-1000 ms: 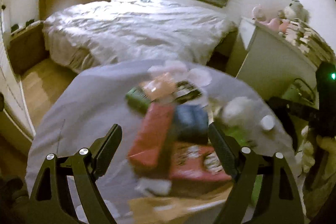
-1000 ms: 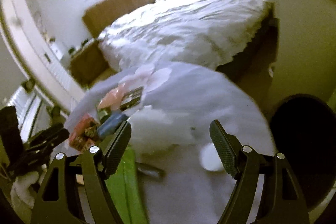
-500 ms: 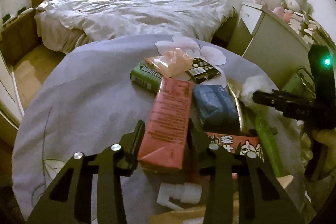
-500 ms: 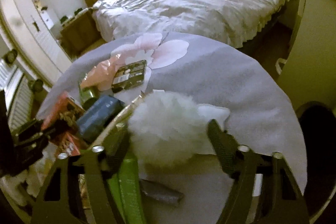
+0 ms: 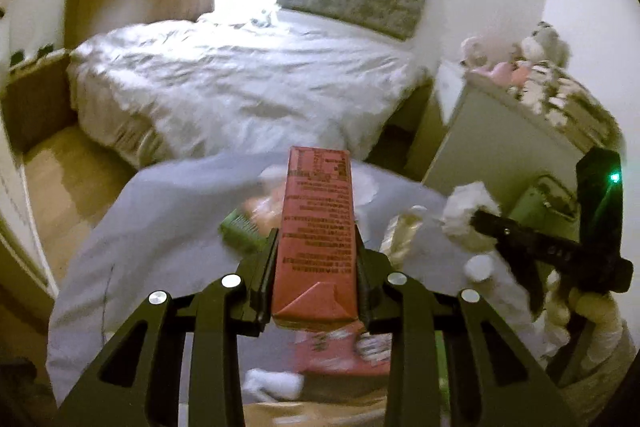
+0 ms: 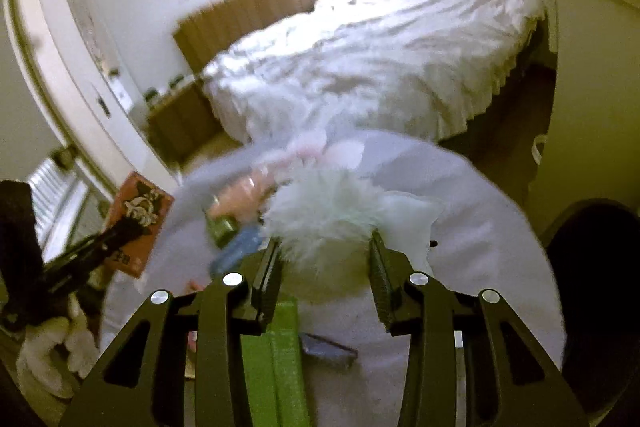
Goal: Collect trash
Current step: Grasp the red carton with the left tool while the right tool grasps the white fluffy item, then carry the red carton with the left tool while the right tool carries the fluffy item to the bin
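Left tongs (image 5: 316, 267) just closed, jaws clamped on red carton (image 5: 316, 227), lifted. Right tongs (image 6: 324, 263) just closed, jaws squeezing white fluffy wad (image 6: 320, 215).

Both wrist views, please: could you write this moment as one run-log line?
left gripper: shut on red carton | right gripper: shut on white tissue wad | both lifted off table

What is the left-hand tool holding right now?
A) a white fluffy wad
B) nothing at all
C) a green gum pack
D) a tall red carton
D: in the left wrist view the left tool is clamped on both sides of the tall red carton, raised off the grey cloth; the white fluffy wad sits in the right tool.
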